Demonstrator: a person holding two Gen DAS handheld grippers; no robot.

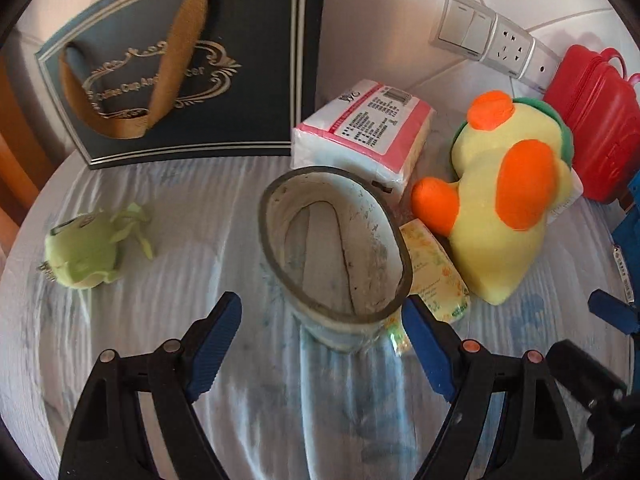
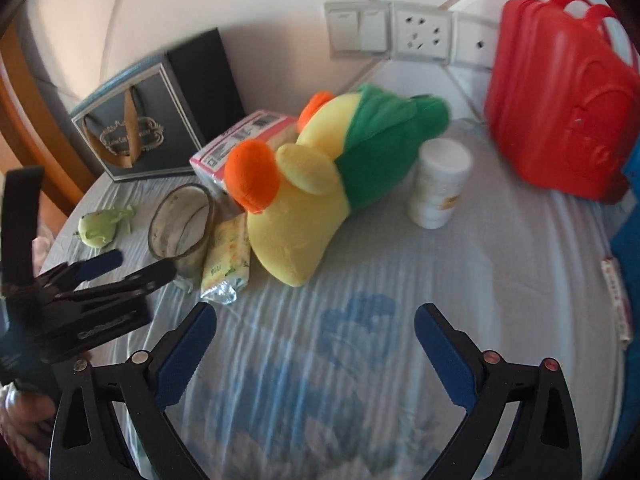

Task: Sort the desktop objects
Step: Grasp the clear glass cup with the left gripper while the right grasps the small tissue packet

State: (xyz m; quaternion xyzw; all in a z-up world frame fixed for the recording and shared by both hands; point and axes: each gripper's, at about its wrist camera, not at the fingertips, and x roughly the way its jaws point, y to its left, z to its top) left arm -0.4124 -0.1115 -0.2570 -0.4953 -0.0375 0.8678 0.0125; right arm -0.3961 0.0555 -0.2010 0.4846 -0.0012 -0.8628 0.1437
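Observation:
A grey open pen holder [image 1: 336,256] stands on the cloth-covered table, tilted toward me; it also shows in the right wrist view [image 2: 180,224]. My left gripper [image 1: 320,320] is open, its jaws either side of the holder's base, empty; it appears at the left in the right wrist view [image 2: 132,266]. A yellow plush duck [image 1: 508,204] [image 2: 316,176] lies right of the holder. A small tissue pack [image 1: 436,276] [image 2: 228,256] lies between them. A small green plush [image 1: 88,248] [image 2: 100,224] lies left. My right gripper [image 2: 316,328] is open and empty over bare cloth.
A dark gift bag [image 1: 180,68] [image 2: 148,132] stands at the back left, a pink tissue pack [image 1: 364,128] [image 2: 240,144] beside it. A white jar [image 2: 440,184] and a red case [image 2: 560,100] [image 1: 592,120] are at the right. Wall sockets [image 2: 404,32] behind.

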